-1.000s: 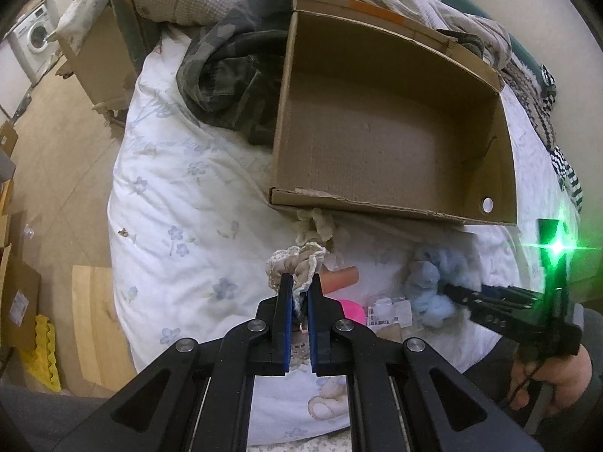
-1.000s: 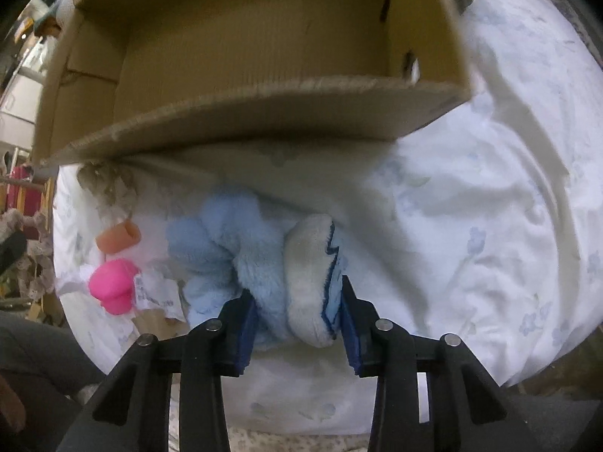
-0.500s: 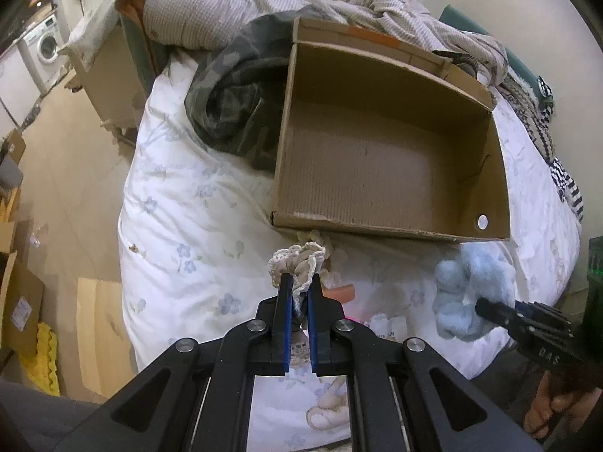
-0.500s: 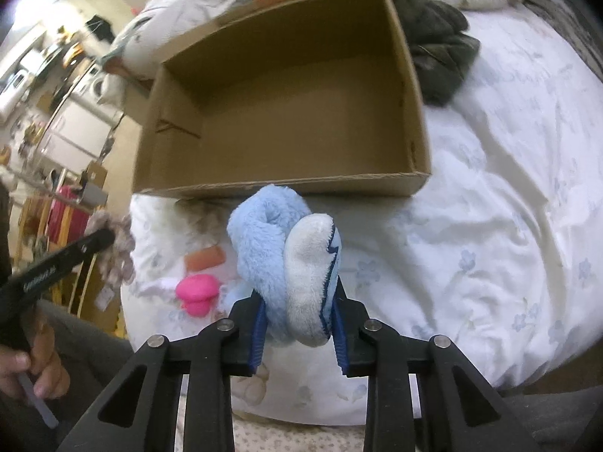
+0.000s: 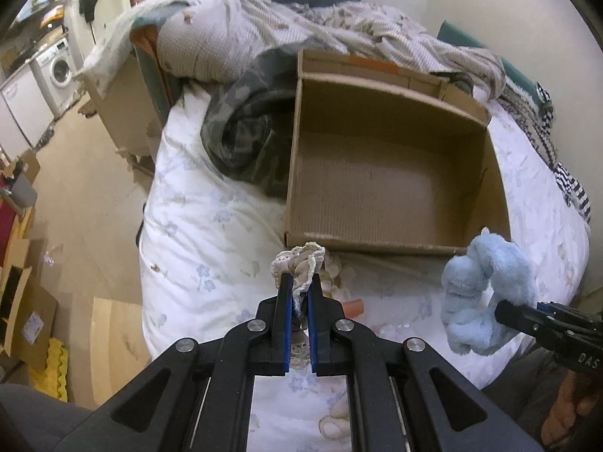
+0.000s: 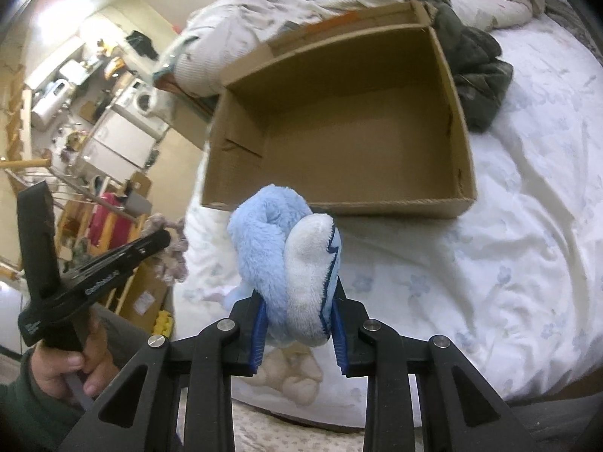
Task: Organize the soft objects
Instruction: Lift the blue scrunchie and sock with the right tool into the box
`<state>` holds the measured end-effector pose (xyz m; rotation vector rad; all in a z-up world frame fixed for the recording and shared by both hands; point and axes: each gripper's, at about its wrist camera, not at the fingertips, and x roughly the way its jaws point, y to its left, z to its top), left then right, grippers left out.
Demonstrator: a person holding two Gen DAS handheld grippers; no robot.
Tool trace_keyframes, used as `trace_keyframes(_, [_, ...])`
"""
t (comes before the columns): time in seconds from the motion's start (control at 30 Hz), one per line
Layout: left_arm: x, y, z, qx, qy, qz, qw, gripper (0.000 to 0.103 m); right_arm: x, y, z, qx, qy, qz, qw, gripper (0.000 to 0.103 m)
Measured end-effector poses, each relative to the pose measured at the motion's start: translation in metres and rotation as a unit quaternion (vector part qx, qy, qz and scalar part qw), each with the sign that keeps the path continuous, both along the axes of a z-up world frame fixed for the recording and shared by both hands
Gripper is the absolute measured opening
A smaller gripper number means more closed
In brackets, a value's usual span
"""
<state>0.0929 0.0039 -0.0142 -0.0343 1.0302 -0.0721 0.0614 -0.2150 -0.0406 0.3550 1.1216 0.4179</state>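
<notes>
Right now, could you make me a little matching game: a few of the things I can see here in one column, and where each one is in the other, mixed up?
Things:
1. blue plush toy
2. cream lace cloth
3. cardboard box
4. camouflage garment

Places:
A. lying on the bed beside the box
B. clamped in the right gripper, held above the bed
C. open and empty on the bed
D. pinched in the left gripper

Pairs: 1-B, 2-D, 3-C, 4-A
</notes>
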Motion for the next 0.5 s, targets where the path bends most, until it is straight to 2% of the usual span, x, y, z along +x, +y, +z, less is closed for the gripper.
trace_keyframes(0.17, [0.0, -0.002, 0.004, 0.003, -0.015, -0.003, 0.9999, 0.007, 0.001, 0.004, 0.01, 0.019, -0.024, -0.001, 1.0, 0.031])
trace_keyframes(0.33, [0.007, -0.001, 0.007, -0.007, 0.0, 0.004, 1.0, 0.007, 0.003, -0.004, 0.019, 0.022, -0.045, -0.023, 0.999, 0.031])
trace_keyframes(0.5, [0.024, -0.005, 0.037, -0.014, -0.025, 0.004, 0.9996, 0.007, 0.015, -0.014, 0.041, 0.023, -0.07, -0.046, 0.996, 0.031])
